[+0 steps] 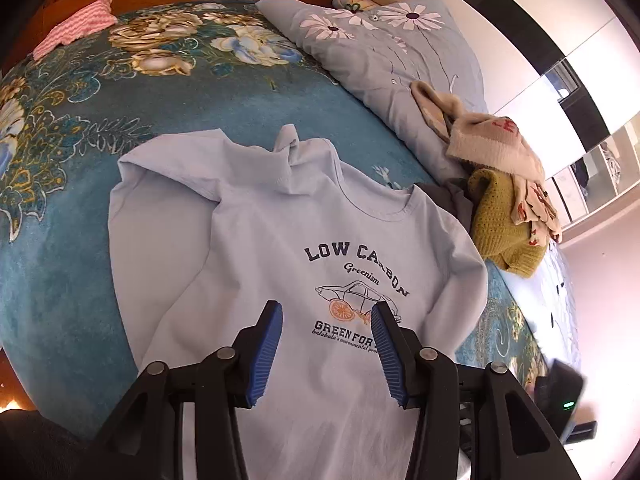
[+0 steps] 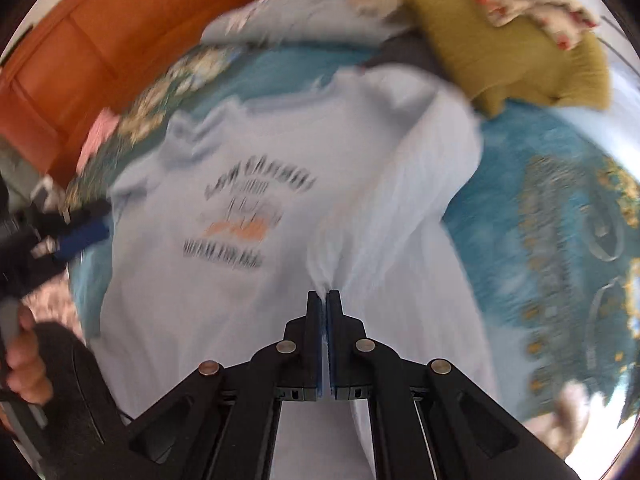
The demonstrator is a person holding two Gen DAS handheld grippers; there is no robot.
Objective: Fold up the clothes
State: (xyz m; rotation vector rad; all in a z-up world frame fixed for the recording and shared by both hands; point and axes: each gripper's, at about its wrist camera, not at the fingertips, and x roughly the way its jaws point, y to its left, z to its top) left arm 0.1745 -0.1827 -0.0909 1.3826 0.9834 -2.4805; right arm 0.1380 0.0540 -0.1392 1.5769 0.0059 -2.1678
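A light blue long-sleeve shirt [image 1: 280, 248] with a "LOW CARBON" car print lies face up on the teal floral bed cover [image 1: 120, 92]. Its left sleeve is folded back near the collar. My left gripper [image 1: 326, 316] is open and empty, hovering over the shirt's chest print. My right gripper [image 2: 324, 296] is shut on the shirt's right sleeve [image 2: 400, 200], which stretches up from its jaws across the shirt [image 2: 192, 280]; this view is motion-blurred. The left gripper [image 2: 80, 236] shows at the left edge of the right wrist view.
A pile of clothes lies right of the shirt: an olive knit [image 1: 504, 232], a cream patterned garment [image 1: 492, 148] and a grey-blue flowered quilt [image 1: 384, 52]. A pink cloth [image 1: 76, 24] lies at the far left by the orange wooden headboard [image 2: 100, 40].
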